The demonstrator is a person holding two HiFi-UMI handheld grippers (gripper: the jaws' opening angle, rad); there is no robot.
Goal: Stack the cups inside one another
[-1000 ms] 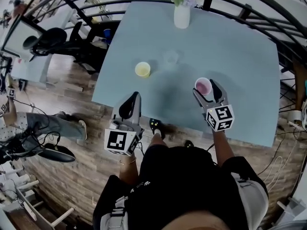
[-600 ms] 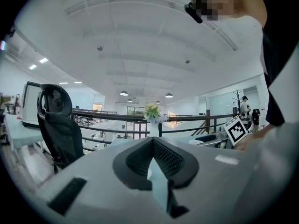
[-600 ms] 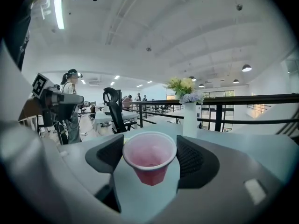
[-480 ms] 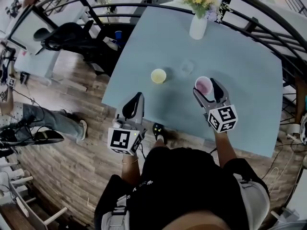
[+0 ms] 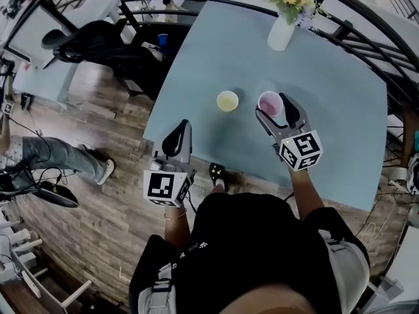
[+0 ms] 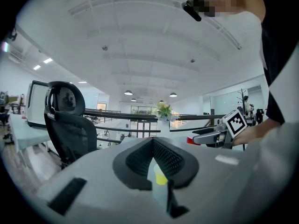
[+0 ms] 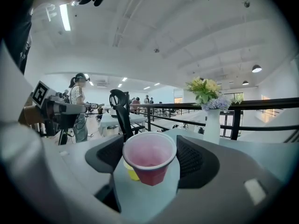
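Red cup [image 7: 148, 161] just been shifted left, pinched btwn right gripper [image 5: 275, 110] jaws, now held just beside yellow cup [image 5: 227, 101]. Left gripper [image 5: 182, 129] jaws pressed together, empty. Nesting prob next.

So the left gripper [image 5: 181, 129] sits low and close to the body, fingers pressed together with nothing between them (just a thin slit in its own view). The right gripper [image 5: 275, 108] reaches further forward on an extended forearm [image 5: 302, 190], fingers clamped either side of an upright pink cup [image 5: 268, 103].
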